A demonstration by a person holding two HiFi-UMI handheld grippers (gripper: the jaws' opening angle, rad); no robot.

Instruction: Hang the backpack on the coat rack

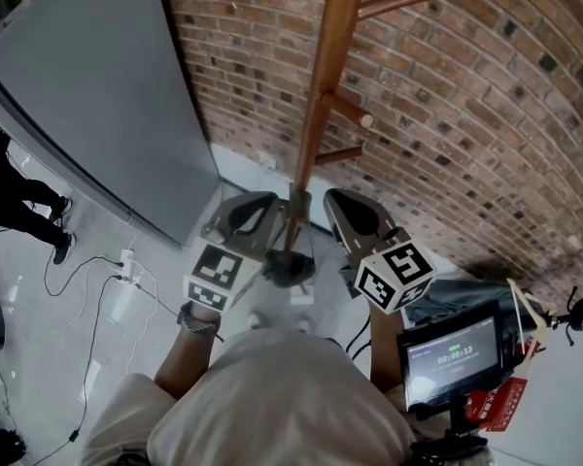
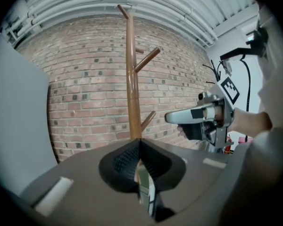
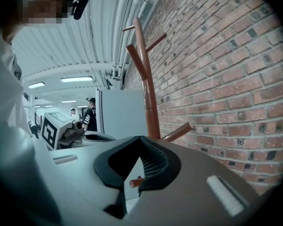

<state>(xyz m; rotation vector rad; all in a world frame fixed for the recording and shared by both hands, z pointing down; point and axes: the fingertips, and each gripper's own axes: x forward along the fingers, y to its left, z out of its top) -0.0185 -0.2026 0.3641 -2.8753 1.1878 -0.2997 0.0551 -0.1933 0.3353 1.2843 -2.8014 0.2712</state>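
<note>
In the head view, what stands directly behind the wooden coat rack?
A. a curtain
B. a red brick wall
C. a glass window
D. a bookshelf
B: the coat rack rises in front of a red brick wall, and both gripper views show the same bricks behind its pole.

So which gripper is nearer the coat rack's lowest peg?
Right. The right gripper sits close beneath that peg; the left gripper is across the pole from it.
</note>
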